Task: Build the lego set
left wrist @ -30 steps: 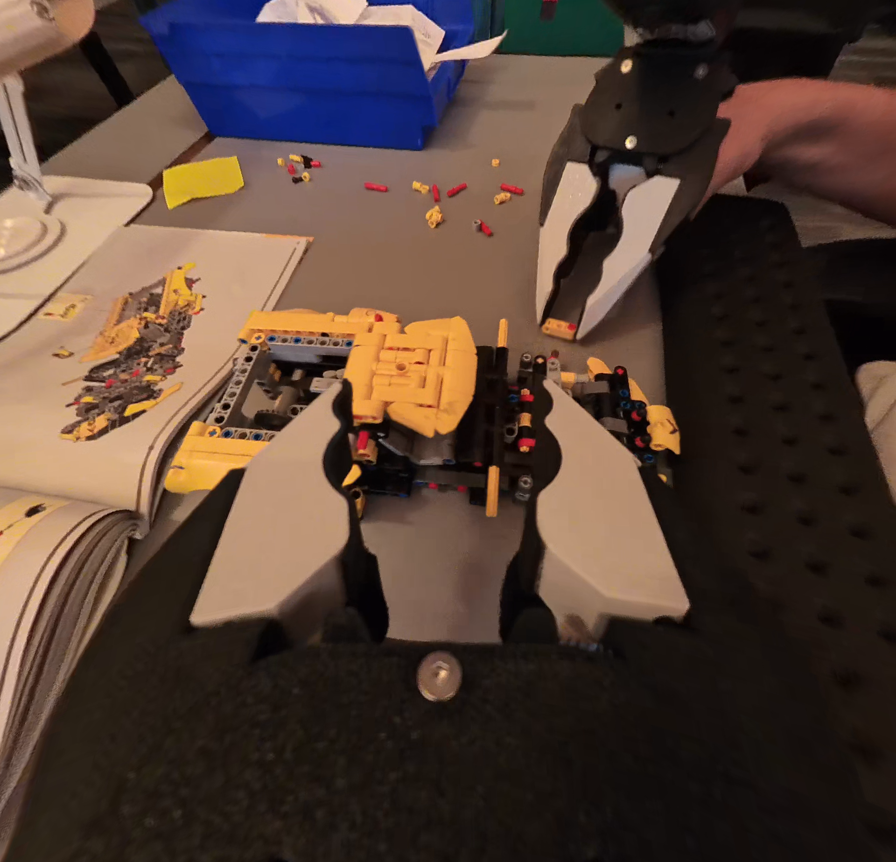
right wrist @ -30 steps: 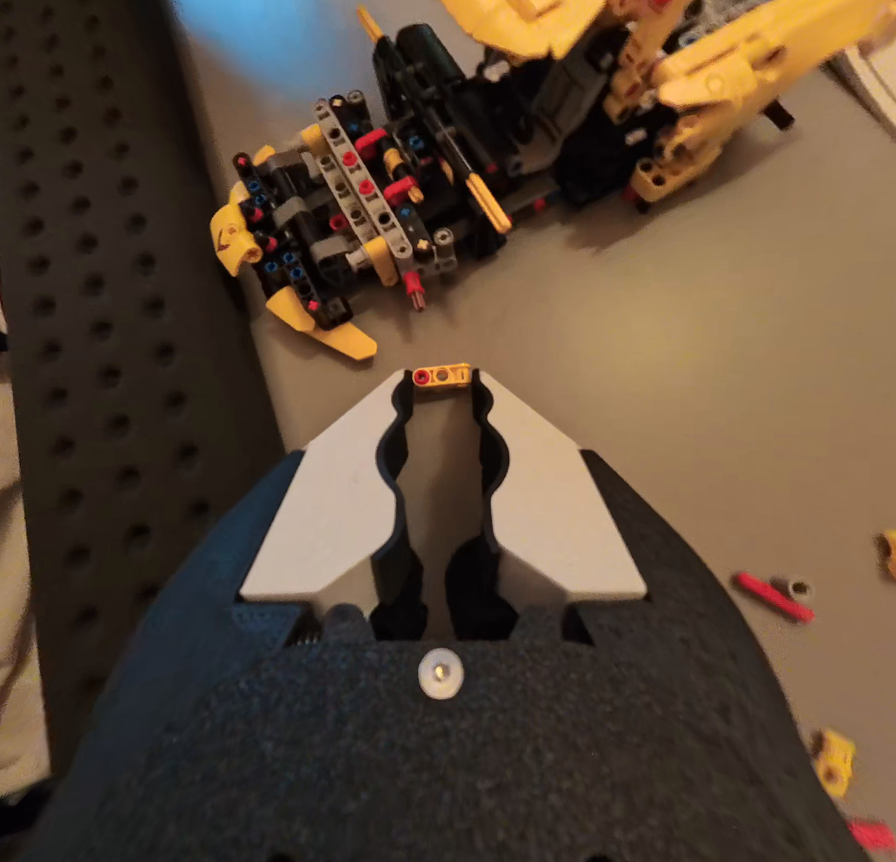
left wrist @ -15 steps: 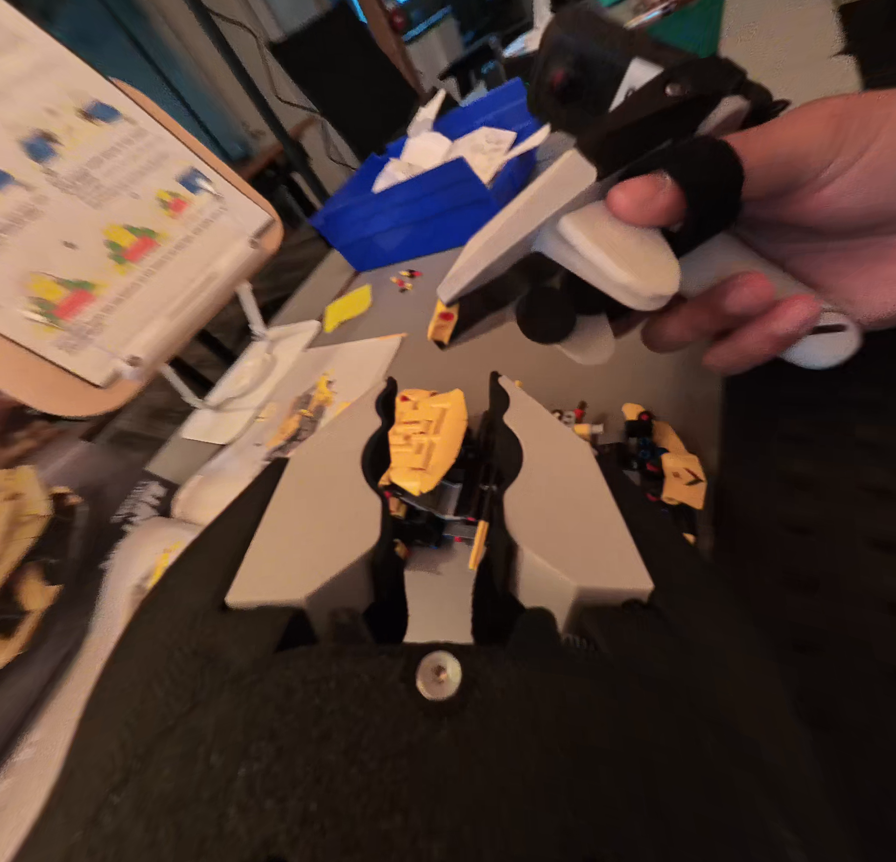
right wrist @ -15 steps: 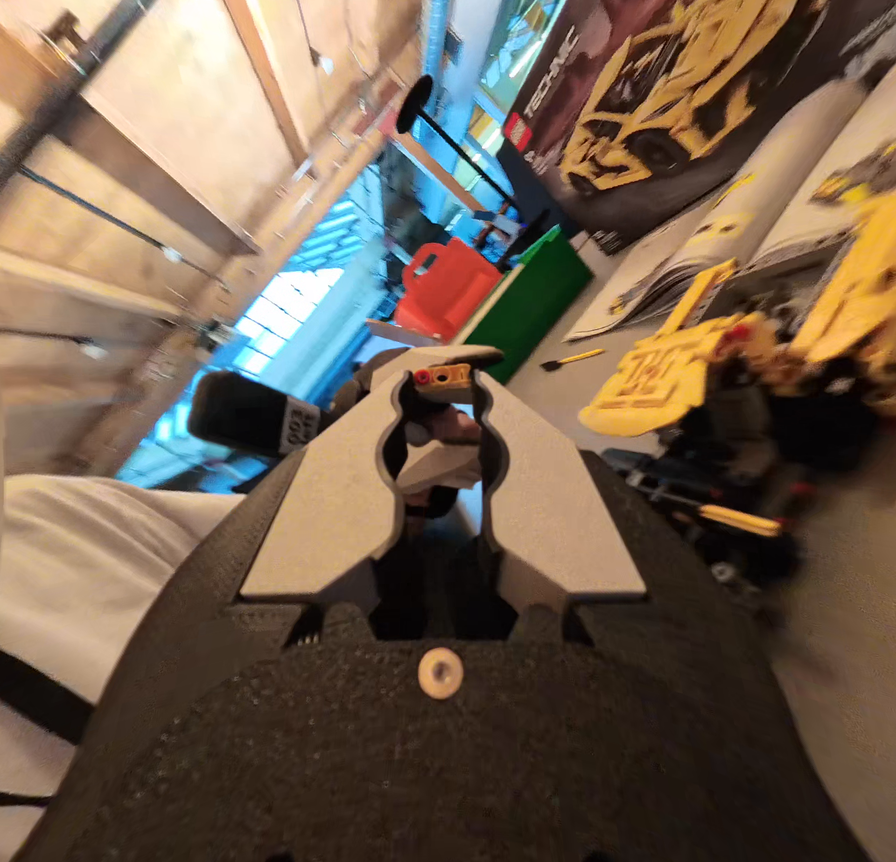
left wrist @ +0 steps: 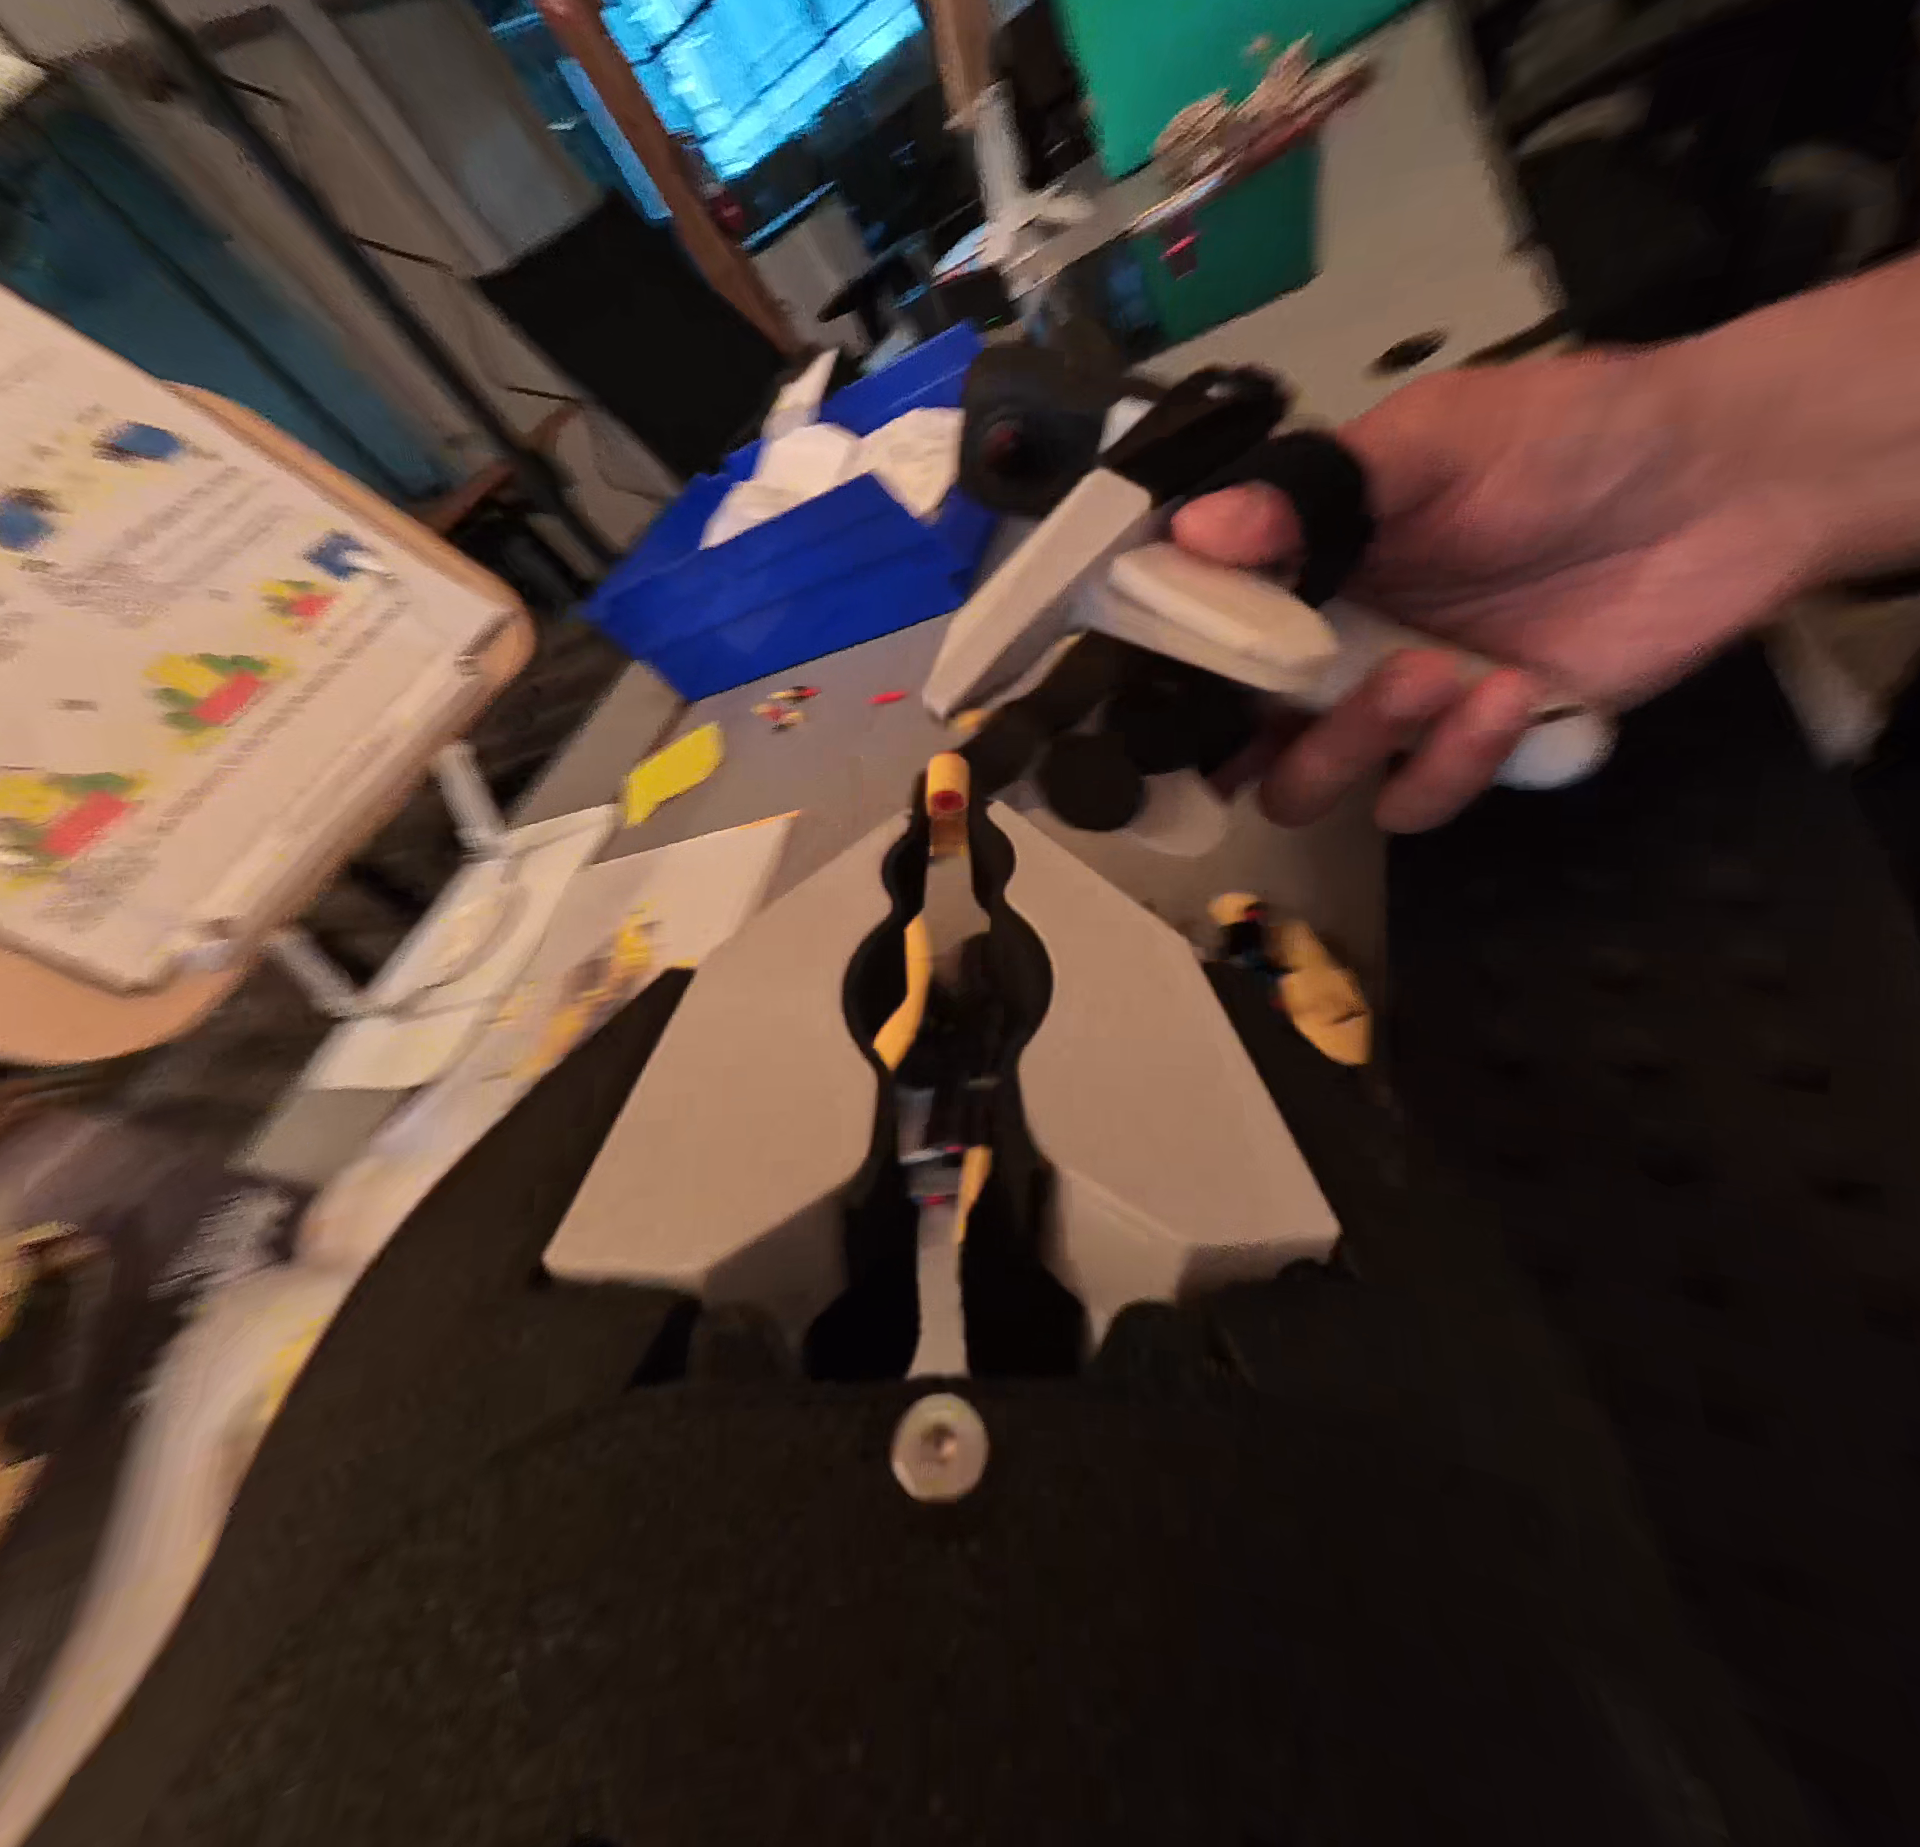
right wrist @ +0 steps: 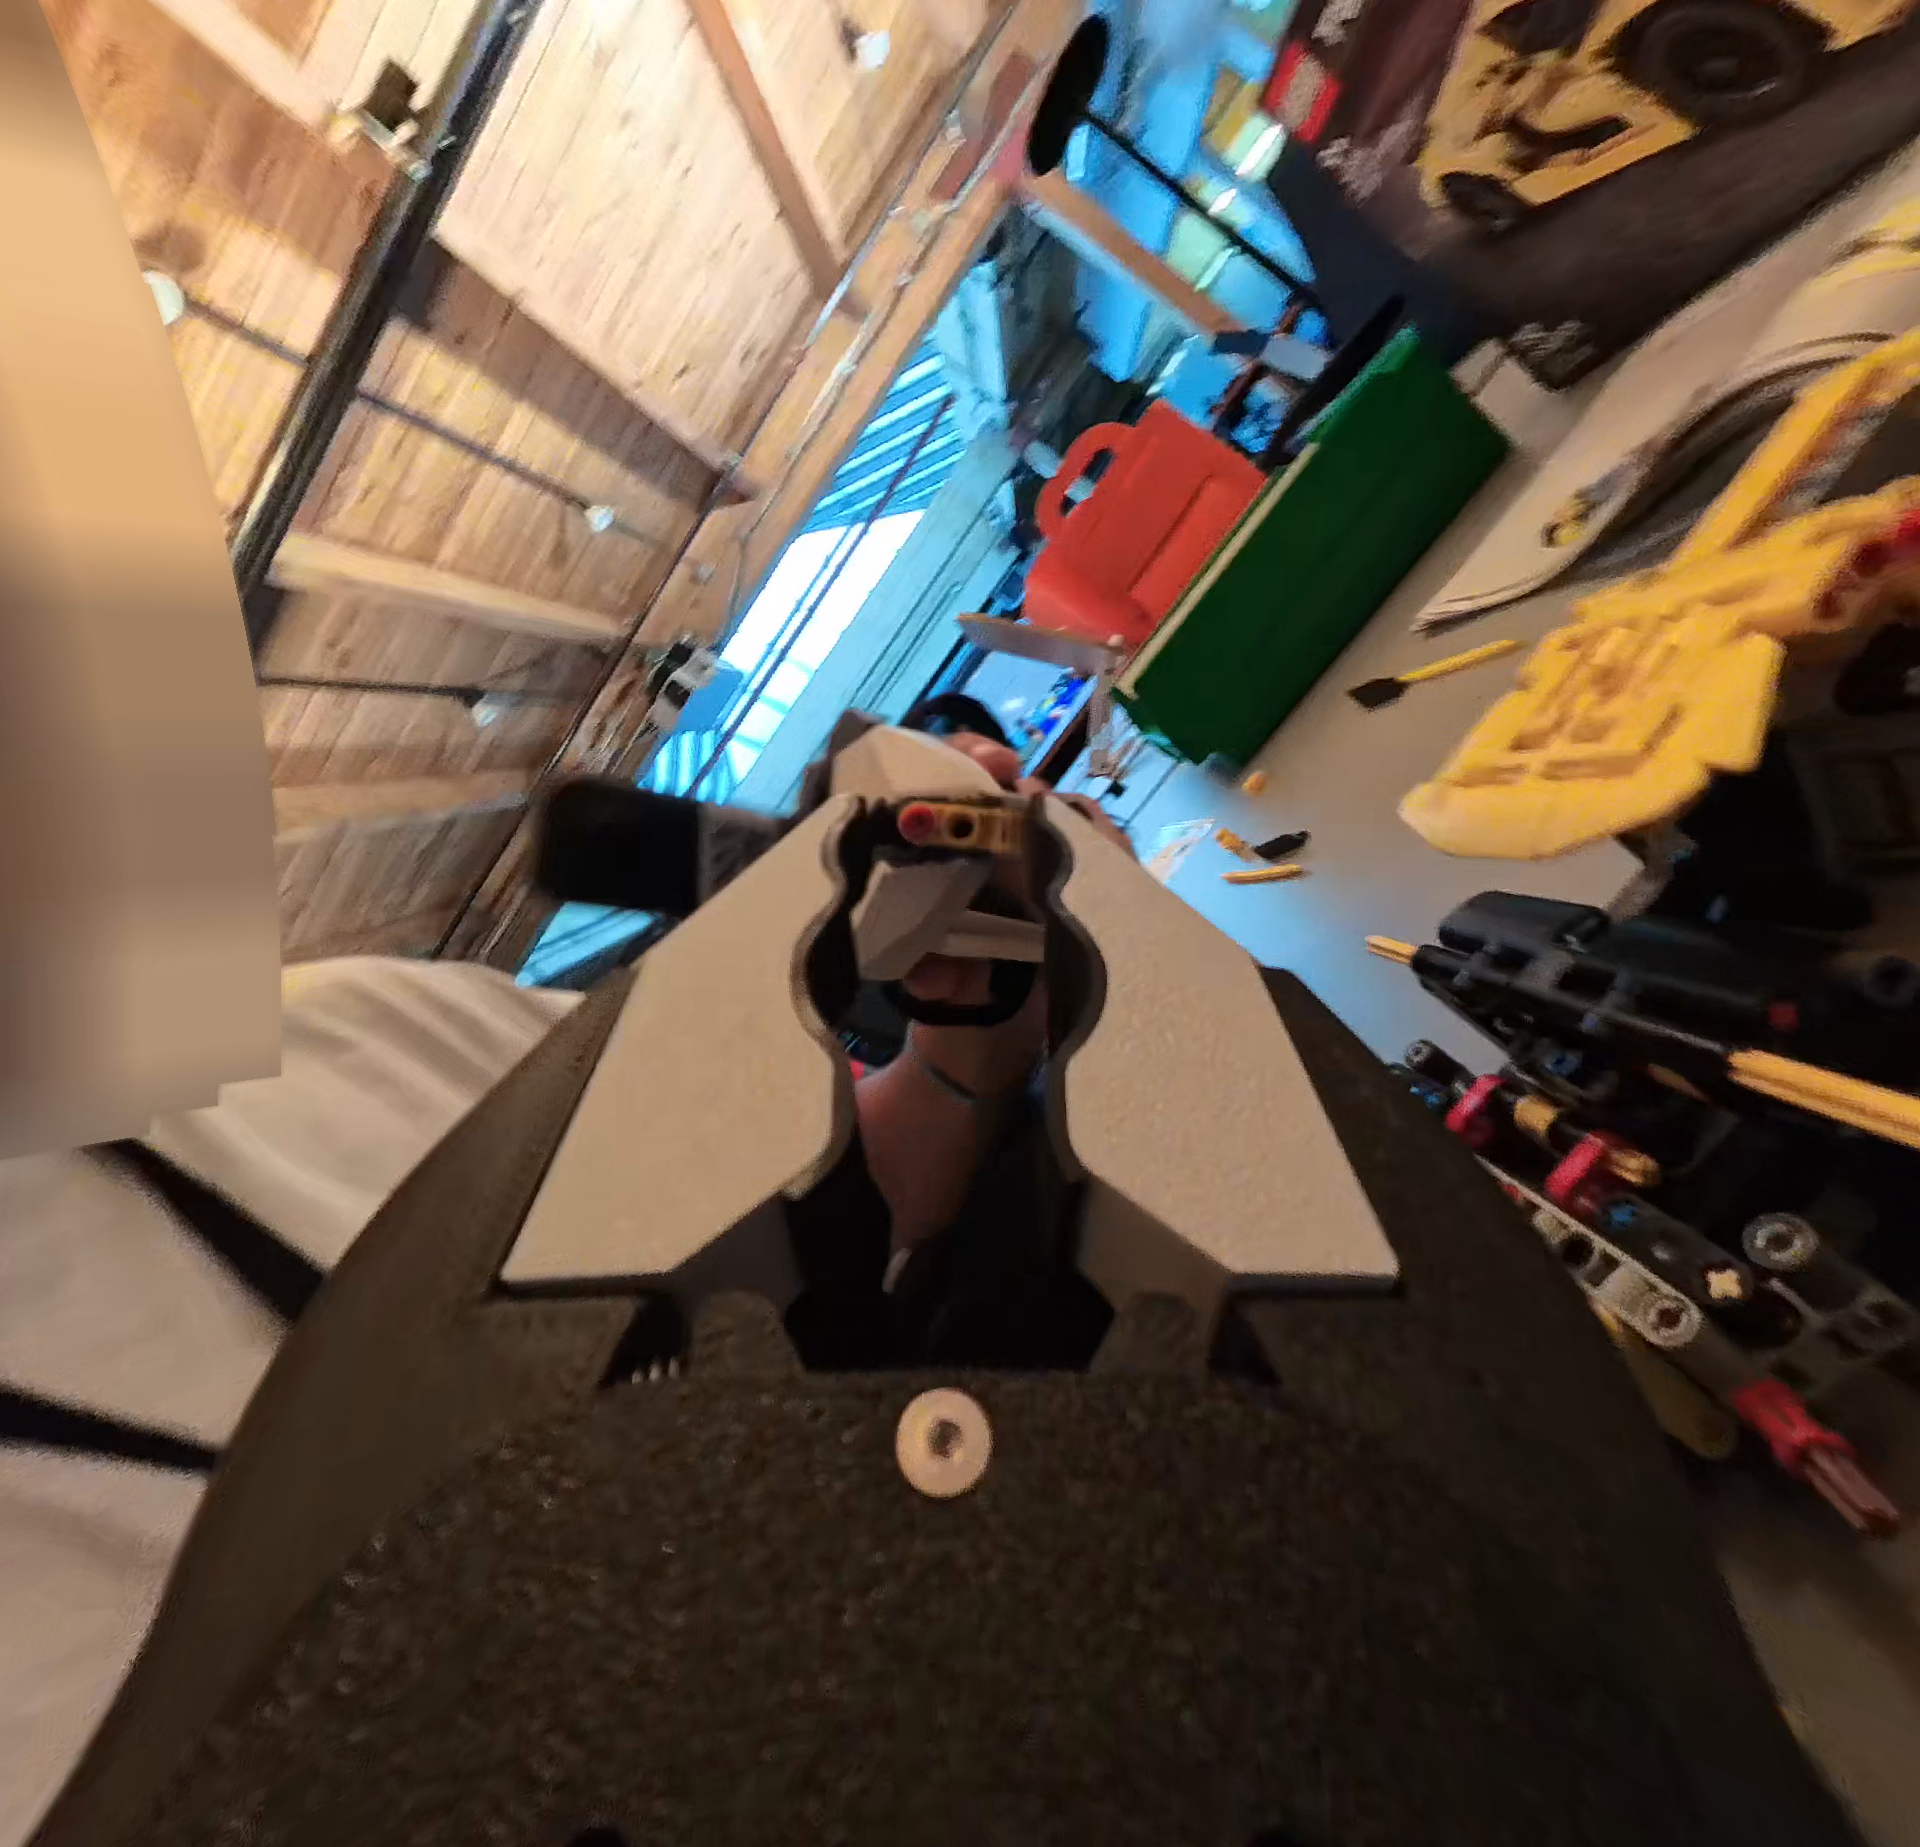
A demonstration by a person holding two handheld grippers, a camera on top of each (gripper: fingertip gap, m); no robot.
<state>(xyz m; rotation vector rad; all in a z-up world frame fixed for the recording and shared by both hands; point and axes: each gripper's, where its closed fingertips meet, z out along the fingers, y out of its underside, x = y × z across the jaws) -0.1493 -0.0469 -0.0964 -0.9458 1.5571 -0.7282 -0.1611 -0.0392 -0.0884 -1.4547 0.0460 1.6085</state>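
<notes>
A small yellow Lego piece with a red pin (right wrist: pixel 951 823) is pinched between the tips of my right gripper (right wrist: pixel 951 826), which is lifted off the table. My left gripper (left wrist: pixel 948 821) faces it tip to tip. Its jaws are nearly closed, and the same piece (left wrist: pixel 945 798) sits between its fingertips. The right gripper (left wrist: pixel 1049 602) shows in the left wrist view, held by a hand. The half-built yellow and black car model (right wrist: pixel 1600 727) lies on the grey table below, and part of it shows in the left wrist view (left wrist: pixel 1314 997).
A blue bin with white paper (left wrist: pixel 821 571) stands at the back, with loose small pieces (left wrist: pixel 790 701) before it. An open instruction booklet (left wrist: pixel 665 904) and a tilted board on a stand (left wrist: pixel 208 675) are to the left. A black perforated mat (left wrist: pixel 1662 1070) lies on the right. The tips of both grippers are at nearly the same place.
Both grippers rose from the table and tilted up. The right one carried the small yellow piece to the left one's tips. The left jaws went from wide open to nearly closed around it.
</notes>
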